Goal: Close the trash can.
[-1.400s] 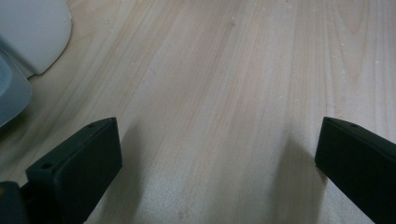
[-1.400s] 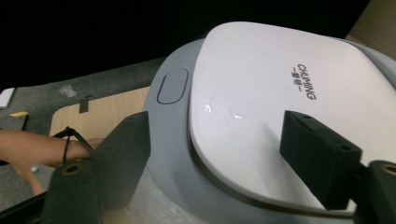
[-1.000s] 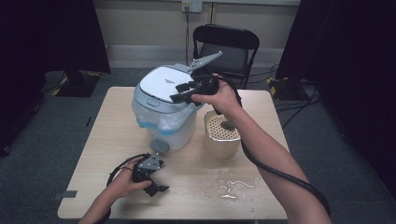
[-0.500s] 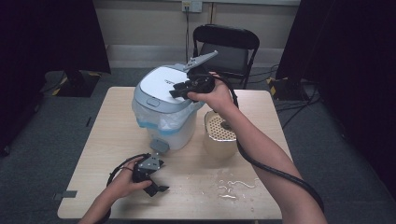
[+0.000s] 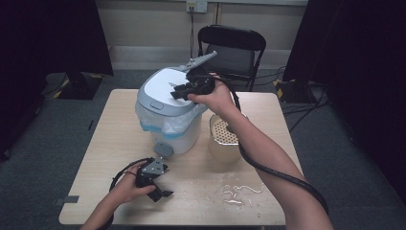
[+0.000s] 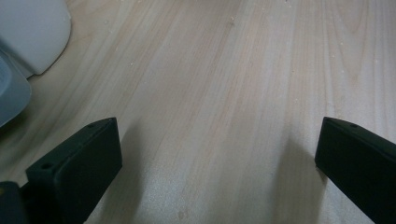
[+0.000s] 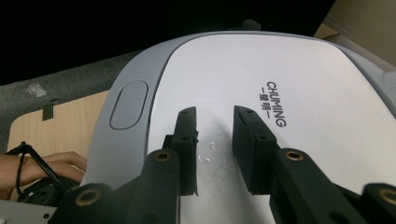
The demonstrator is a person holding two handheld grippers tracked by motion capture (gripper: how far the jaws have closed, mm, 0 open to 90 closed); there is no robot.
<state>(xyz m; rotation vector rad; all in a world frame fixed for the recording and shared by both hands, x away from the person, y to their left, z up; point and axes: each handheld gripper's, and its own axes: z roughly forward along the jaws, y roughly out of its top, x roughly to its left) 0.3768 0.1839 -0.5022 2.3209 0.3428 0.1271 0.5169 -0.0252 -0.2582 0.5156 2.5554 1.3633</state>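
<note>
With my right gripper (image 7: 214,133) pressed nearly shut, empty, on the glossy white-and-grey plastic bin lid (image 7: 261,93), I judge it slick and rigid—press the oval button (image 7: 128,104); left gripper (image 6: 215,154) spread.

The bench (image 5: 119,124) is pale wood-grain laminate, smooth and matt. The bin's lid (image 7: 261,70) is glossy white plastic with a grey rim. The tongs' pads (image 6: 79,163) are matt black plastic.

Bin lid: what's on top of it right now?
The right gripper sits over the white lid, jaws nearly together and empty, beside some water droplets. The bin's inside is covered.
</note>
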